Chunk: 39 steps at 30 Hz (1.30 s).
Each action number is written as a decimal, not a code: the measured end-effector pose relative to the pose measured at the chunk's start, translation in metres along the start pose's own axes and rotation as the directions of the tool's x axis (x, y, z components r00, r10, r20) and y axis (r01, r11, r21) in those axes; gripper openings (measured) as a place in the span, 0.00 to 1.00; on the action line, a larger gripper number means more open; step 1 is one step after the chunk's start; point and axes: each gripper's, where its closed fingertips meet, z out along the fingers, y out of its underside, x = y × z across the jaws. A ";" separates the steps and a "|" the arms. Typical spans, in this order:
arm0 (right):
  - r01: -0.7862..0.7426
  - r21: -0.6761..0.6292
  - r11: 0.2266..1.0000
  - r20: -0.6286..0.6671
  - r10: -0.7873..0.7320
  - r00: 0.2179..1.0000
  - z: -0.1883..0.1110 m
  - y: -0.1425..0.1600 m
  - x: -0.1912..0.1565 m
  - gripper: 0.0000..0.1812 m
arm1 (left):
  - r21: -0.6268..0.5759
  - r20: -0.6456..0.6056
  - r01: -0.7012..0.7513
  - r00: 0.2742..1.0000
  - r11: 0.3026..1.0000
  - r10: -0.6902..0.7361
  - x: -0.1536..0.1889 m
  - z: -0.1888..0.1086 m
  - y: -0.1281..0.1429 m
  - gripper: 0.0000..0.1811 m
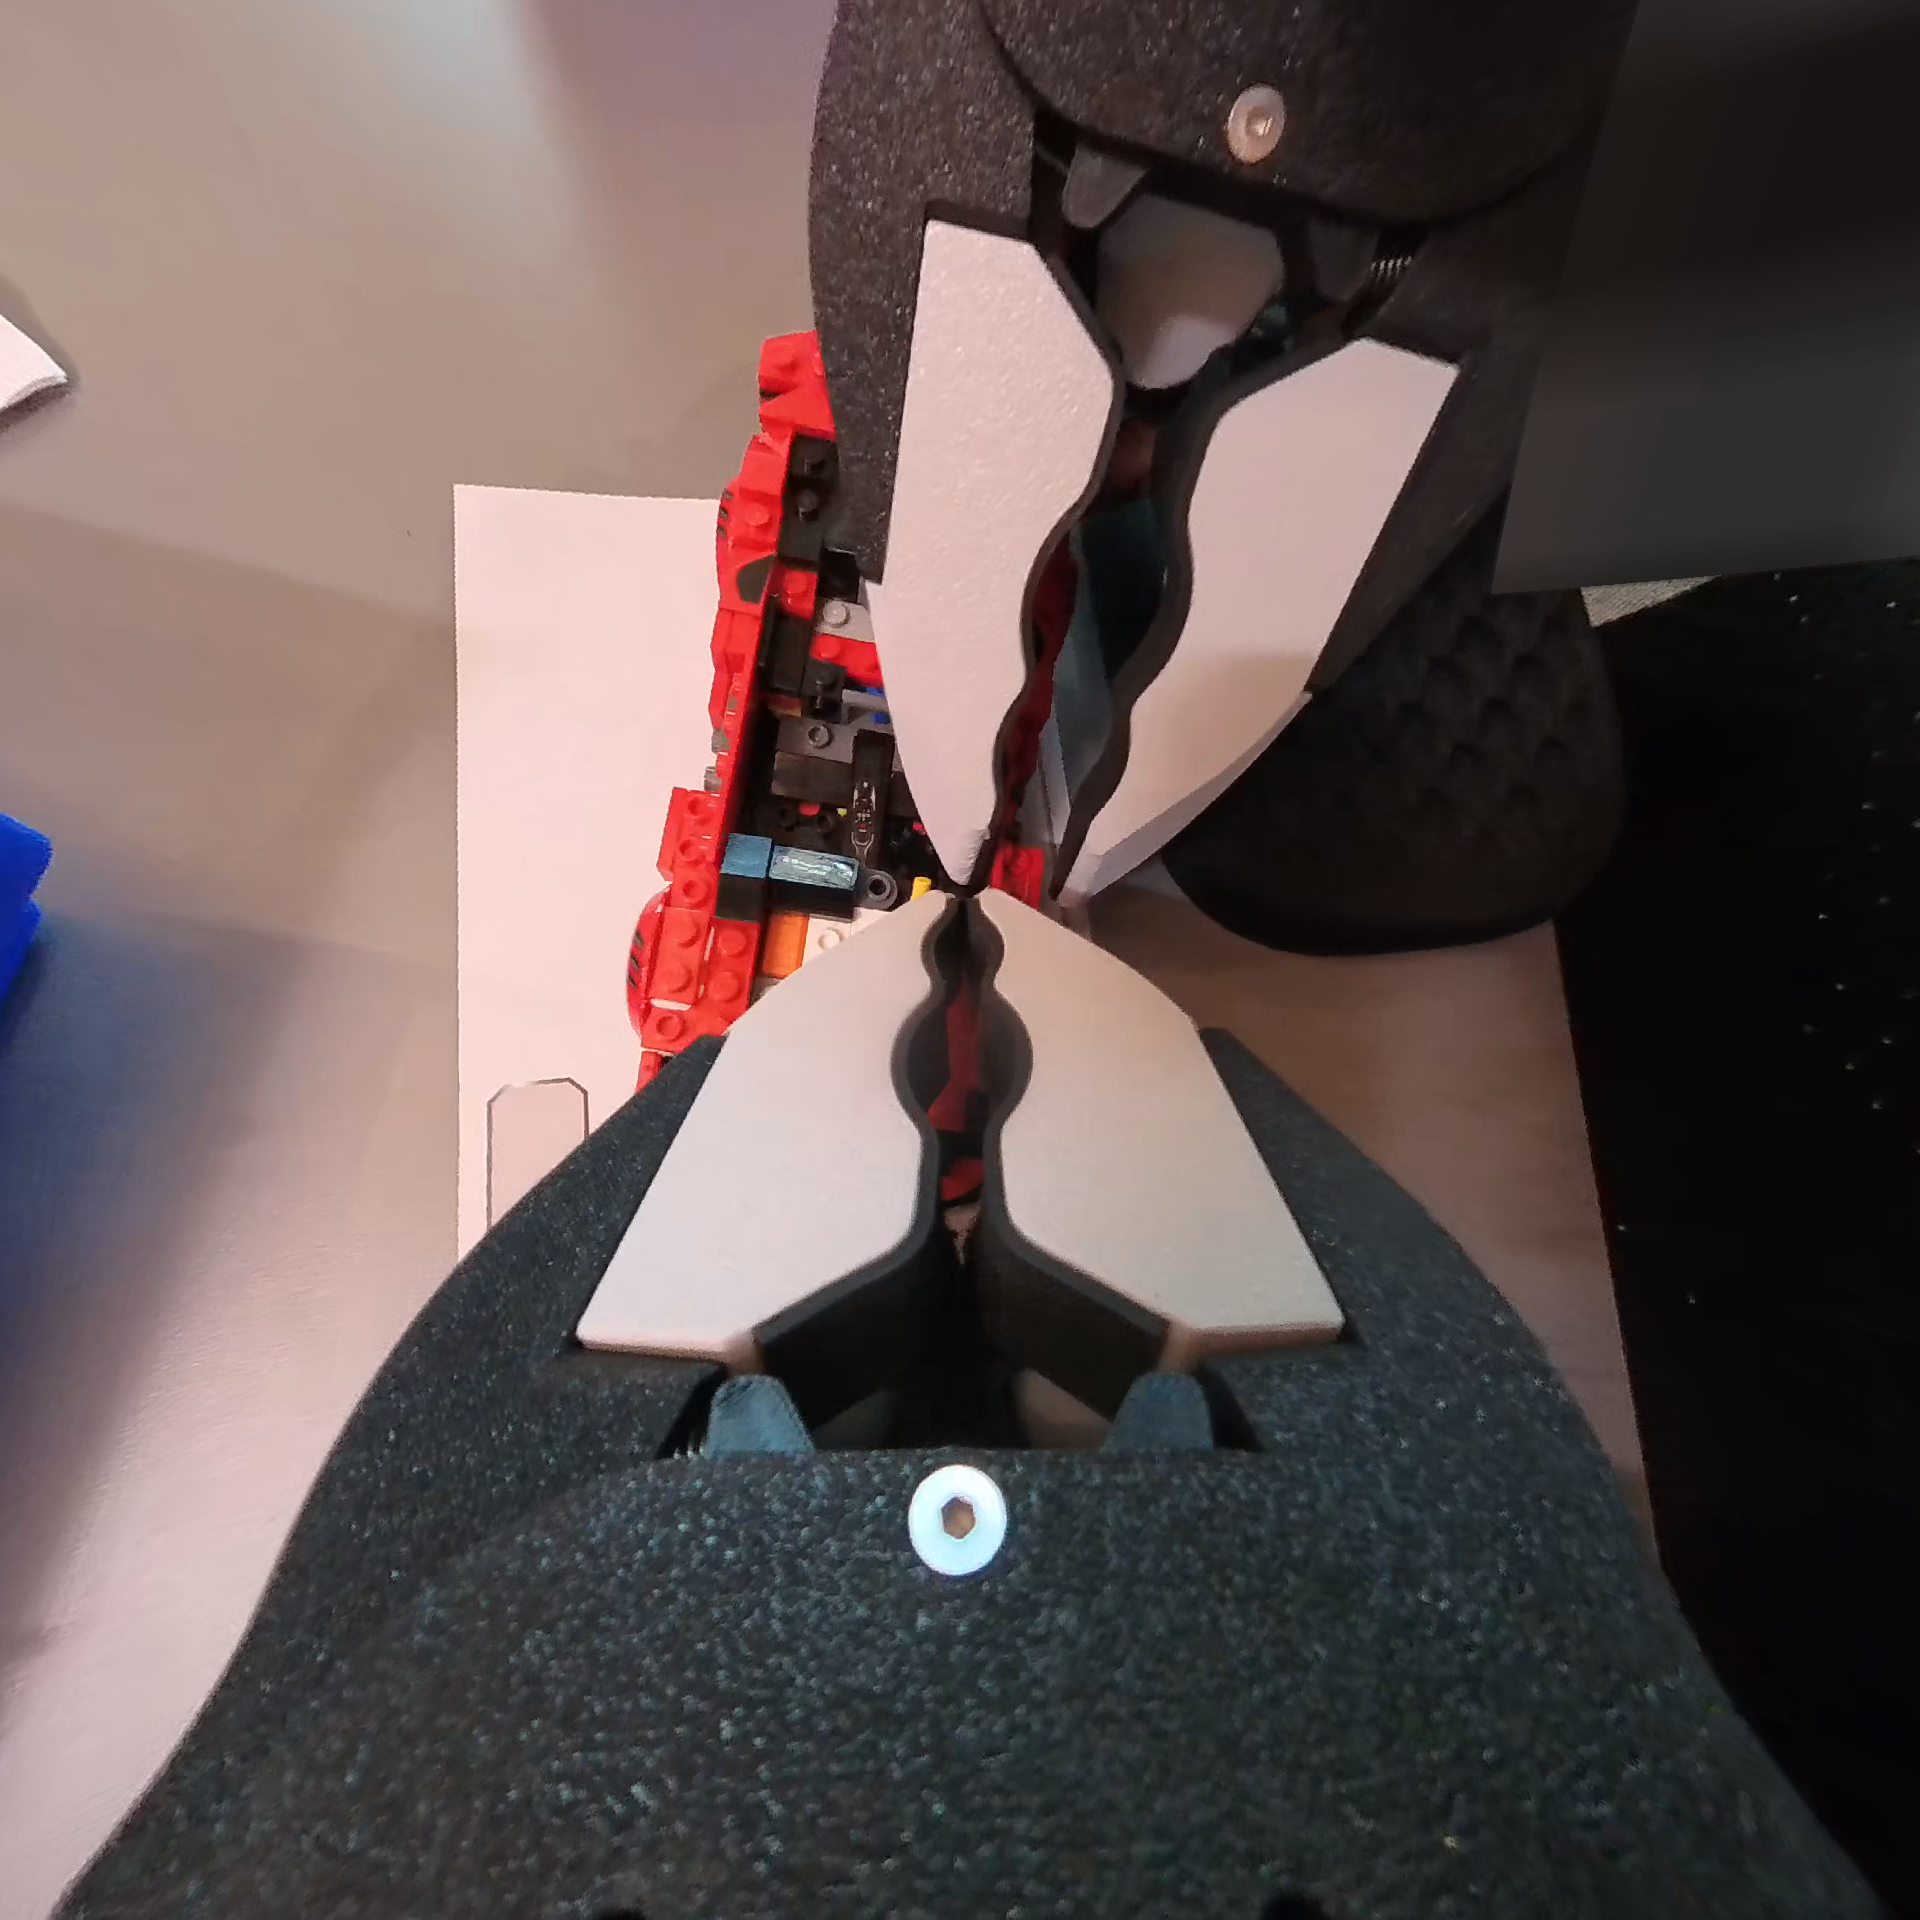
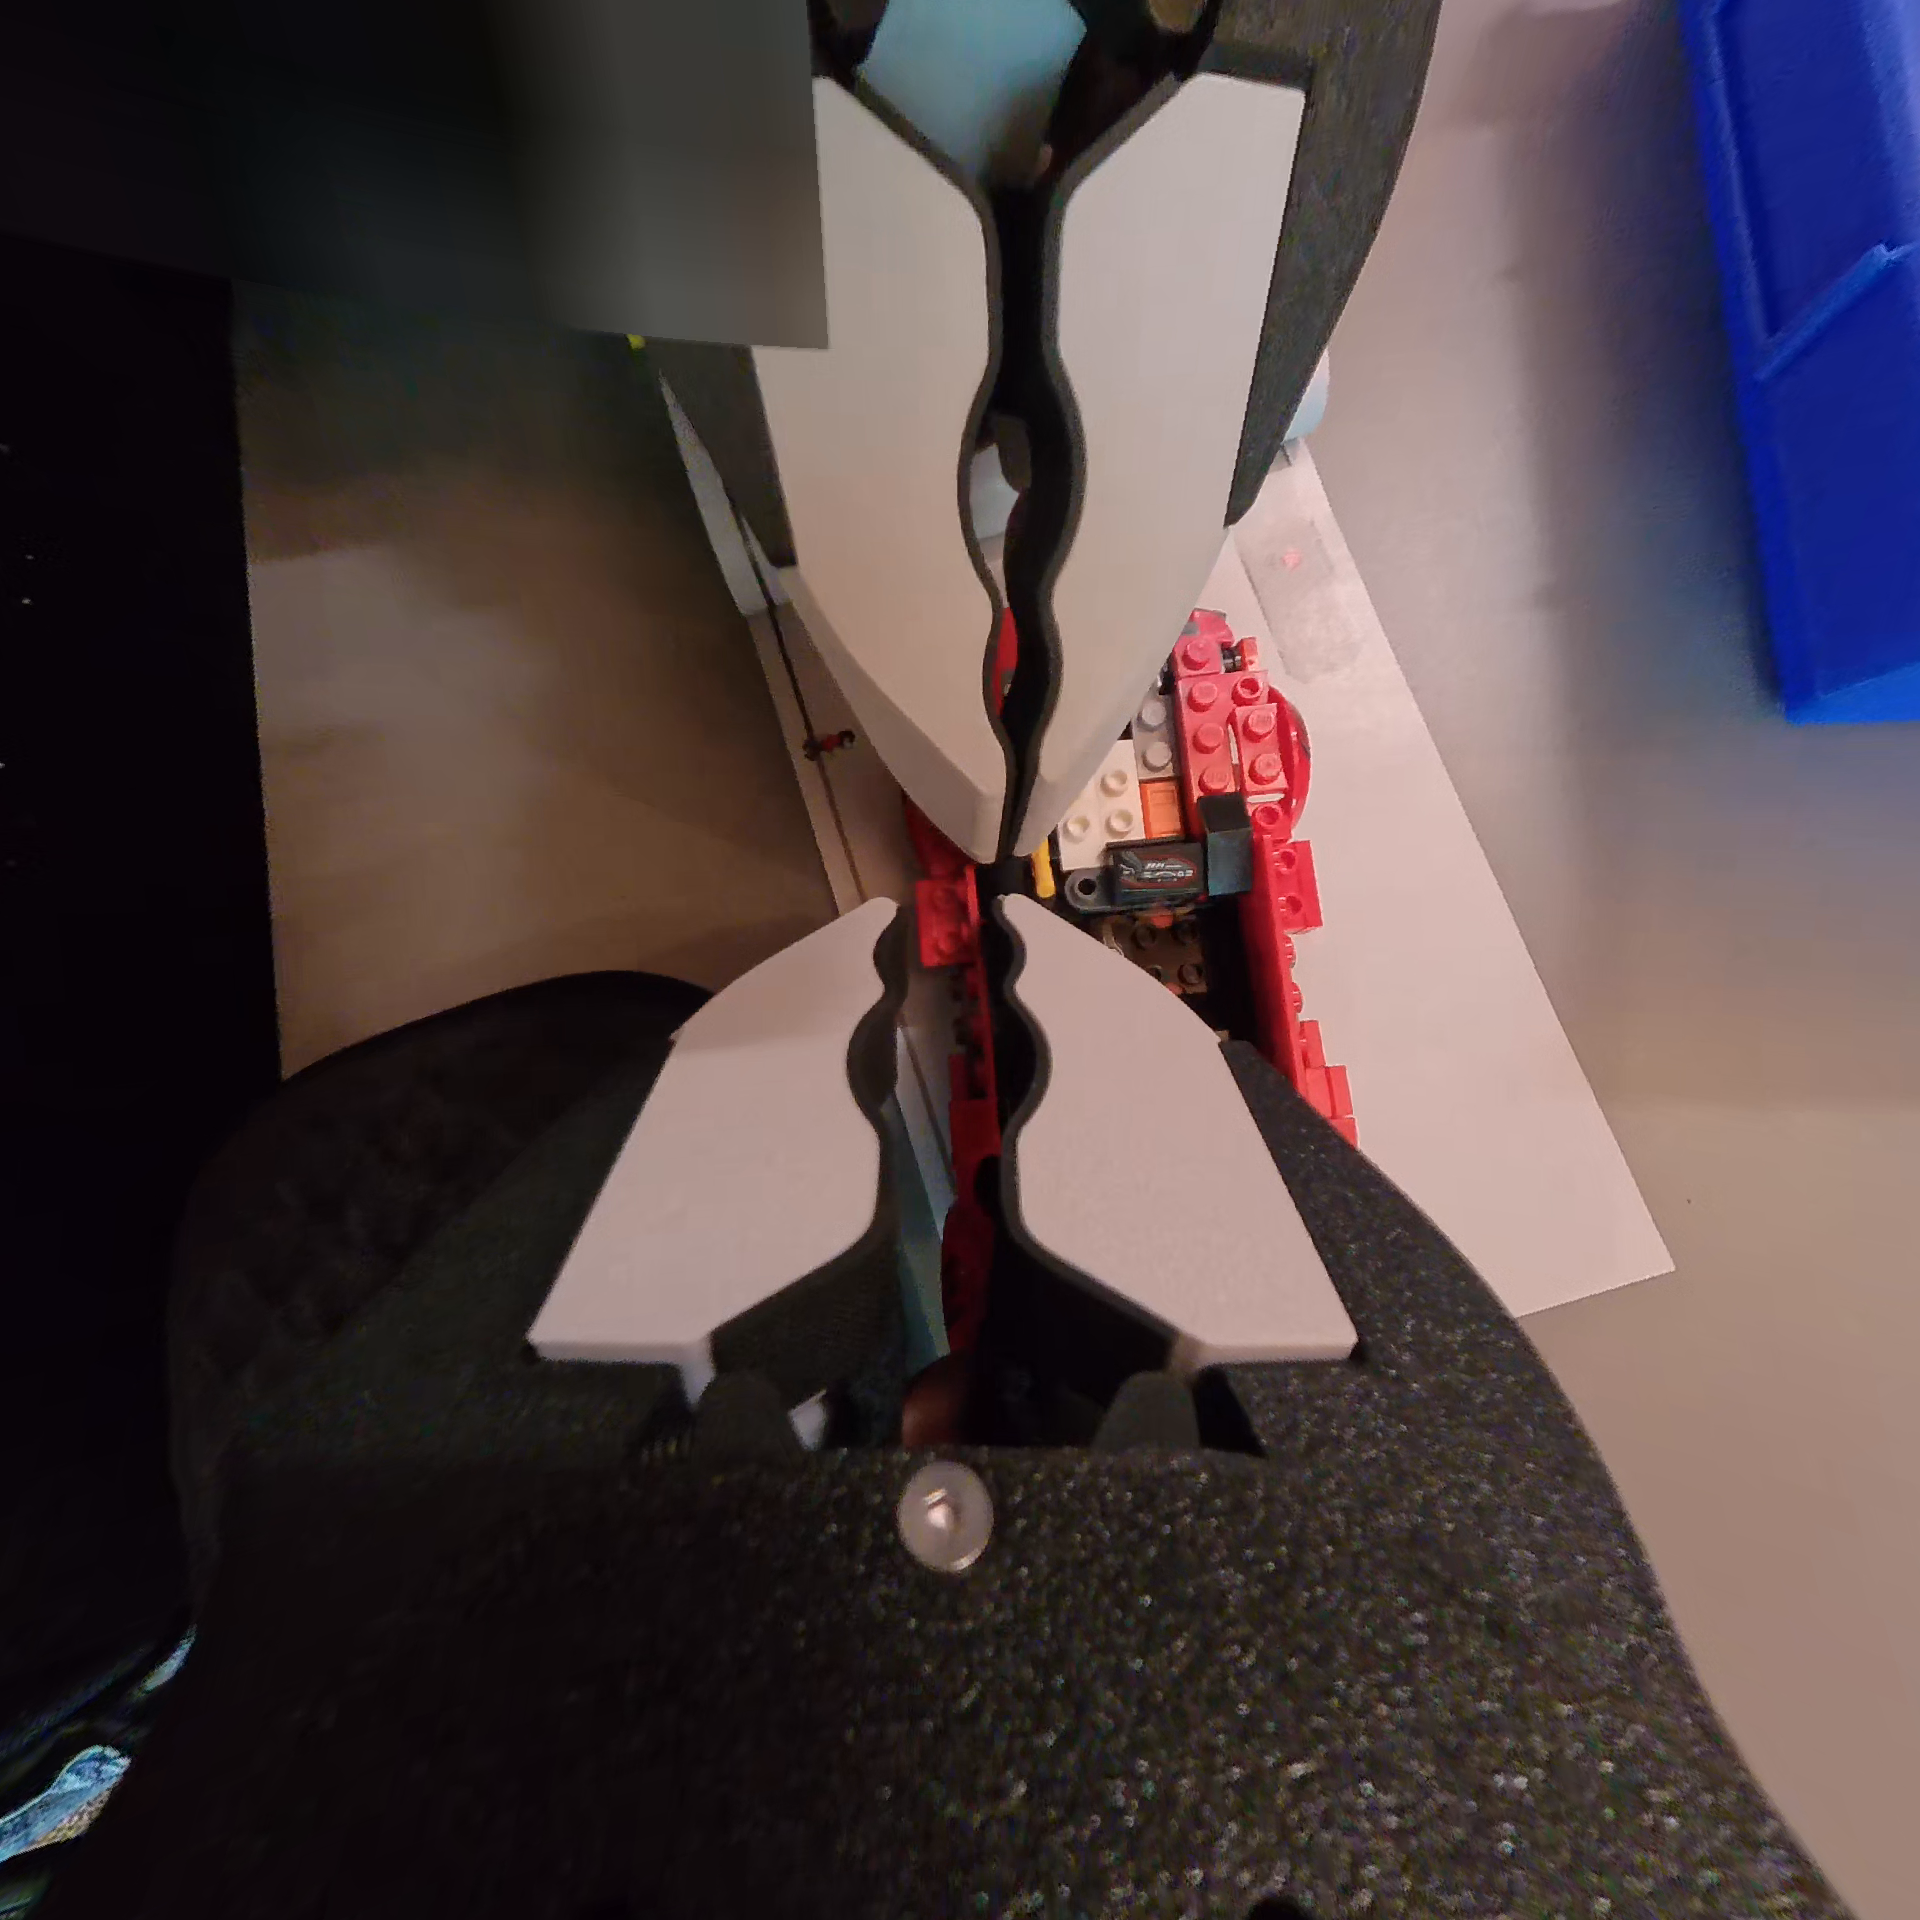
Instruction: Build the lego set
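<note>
A pale surface (image 1: pixel 260 312) fills both views, with a white sheet of paper (image 1: pixel 582 727) lying on it and a blue bin (image 2: pixel 1808 364) at the right edge of the right wrist view. The lego car (image 1: pixel 748 831), a red and black half-built model with open studs and small loose-looking inner parts, lies on the paper at the centre of both frames, along the surface's near edge.

The left gripper (image 1: pixel 964 909) comes up from the bottom of its view with its tips drawn together; a red strip of the model shows in the narrow gap between its fingers, so it seems pinched on the car's side wall. The right gripper (image 2: pixel 951 904) meets it tip to tip, its fingers slightly parted around the same red side rail; I cannot tell whether it presses on it.

The model is likely light and stiff, yet brittle at its joints. Holding should stay on the long side walls, not the small inner pieces.
</note>
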 end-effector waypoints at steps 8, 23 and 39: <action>0.000 -0.010 1.000 -0.002 0.000 1.000 0.000 0.000 0.000 0.08 | 0.026 -0.016 0.023 1.000 0.999 -0.023 0.000 0.000 0.000 0.00; -0.012 -0.014 1.000 -0.005 0.012 1.000 -0.005 0.000 0.001 0.08 | 0.086 0.036 0.003 0.999 0.996 -0.006 -0.006 -0.015 -0.006 0.00; -0.030 -0.009 1.000 0.041 0.030 0.999 -0.001 -0.001 0.000 0.13 | 0.021 0.010 -0.048 0.999 0.999 0.048 0.001 -0.001 0.000 0.00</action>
